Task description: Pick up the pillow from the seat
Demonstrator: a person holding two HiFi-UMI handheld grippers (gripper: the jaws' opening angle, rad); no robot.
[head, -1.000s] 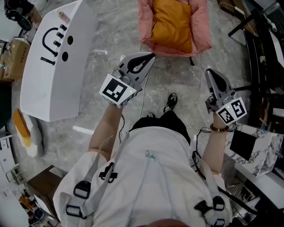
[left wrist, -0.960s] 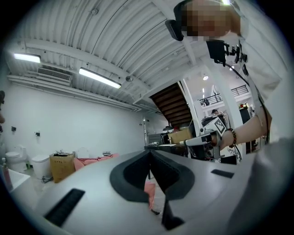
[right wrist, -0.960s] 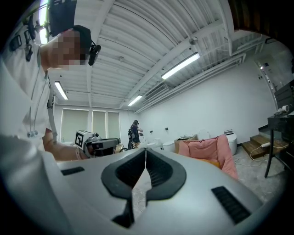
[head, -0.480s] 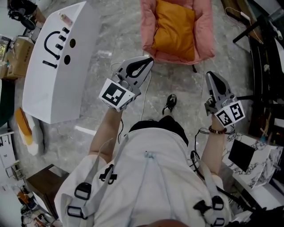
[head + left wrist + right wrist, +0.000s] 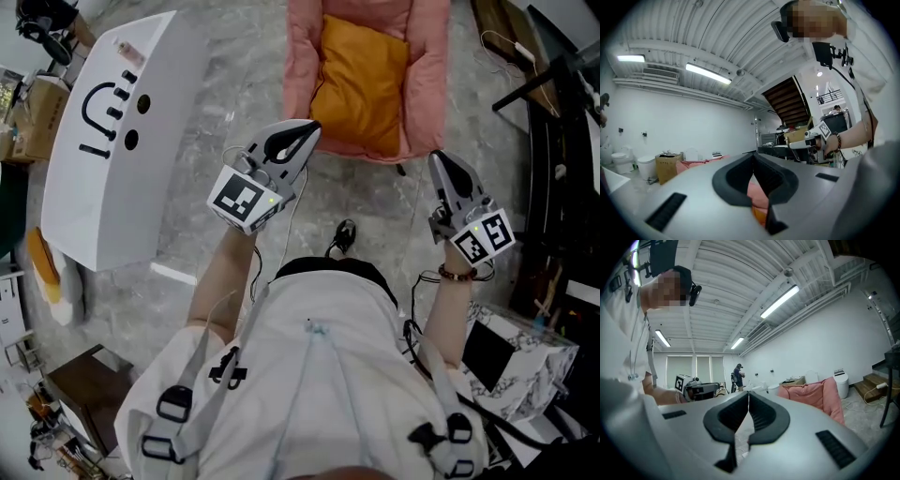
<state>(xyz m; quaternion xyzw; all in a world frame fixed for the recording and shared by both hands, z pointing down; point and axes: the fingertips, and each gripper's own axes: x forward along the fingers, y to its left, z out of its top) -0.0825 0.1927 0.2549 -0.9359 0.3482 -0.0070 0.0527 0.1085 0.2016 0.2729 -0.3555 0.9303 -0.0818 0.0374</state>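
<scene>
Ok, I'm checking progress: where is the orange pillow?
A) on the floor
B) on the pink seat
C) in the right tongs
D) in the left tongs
B: the orange pillow lies on the pink seat, while the left tongs and right tongs are shut and apart from it.

This is a big open lab or workshop hall rather than a home. A ribbed white ceiling carries long tube lights above bare white walls, and a brown staircase rises at one side. The floor is grey marbled stone with a loose cable lying on it. A cardboard box, a white panel with a face drawn on it and a lone pink seat stand about. A person stands far off by tall blinded windows.
</scene>
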